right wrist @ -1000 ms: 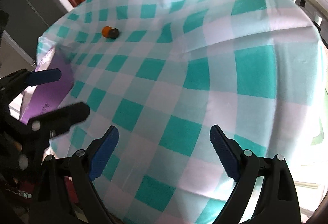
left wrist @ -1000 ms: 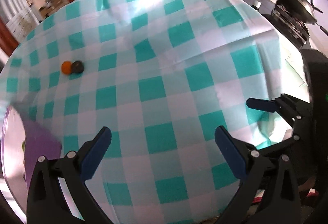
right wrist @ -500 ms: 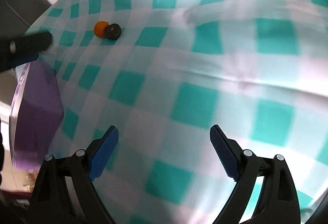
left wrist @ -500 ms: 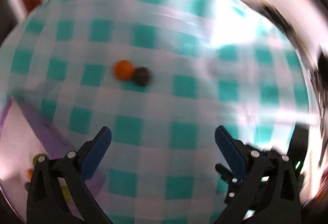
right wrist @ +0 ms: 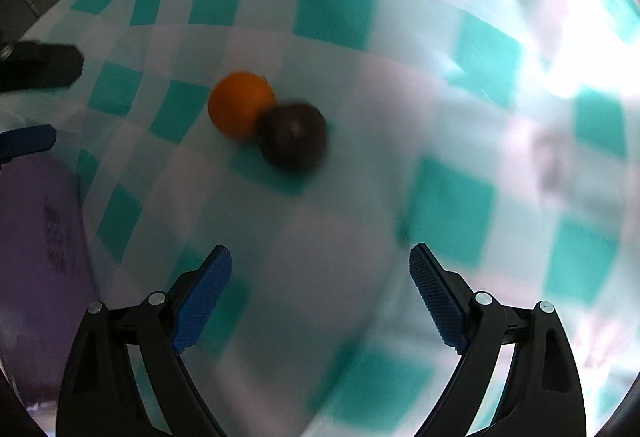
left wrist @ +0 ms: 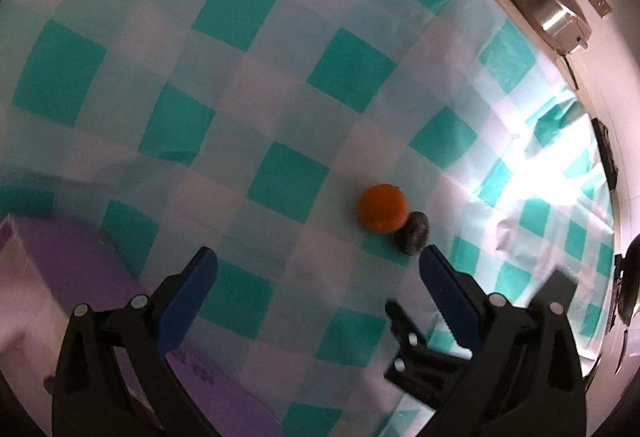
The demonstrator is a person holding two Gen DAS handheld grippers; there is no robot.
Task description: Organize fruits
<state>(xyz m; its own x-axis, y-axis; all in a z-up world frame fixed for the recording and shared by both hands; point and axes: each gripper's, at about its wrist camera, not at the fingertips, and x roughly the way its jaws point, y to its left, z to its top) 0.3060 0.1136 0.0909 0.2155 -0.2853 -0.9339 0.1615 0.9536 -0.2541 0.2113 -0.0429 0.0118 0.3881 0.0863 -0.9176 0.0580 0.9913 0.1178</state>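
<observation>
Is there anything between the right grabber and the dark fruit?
No. In the right wrist view, only bare checked tablecloth lies between the open right gripper and the dark fruit, which touches the orange.

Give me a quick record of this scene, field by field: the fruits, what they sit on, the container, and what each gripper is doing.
surface: teal-and-white checked tablecloth
fruit 1: orange, lying on the cloth
fruit 2: dark round fruit, beside the orange, apparently touching it
container: purple box at the cloth's left edge, contents not visible
left gripper: open, empty, above the cloth, fruits just ahead of its right finger
right gripper: open, empty, fruits ahead and slightly to its left
image quality: right wrist view blurred
</observation>
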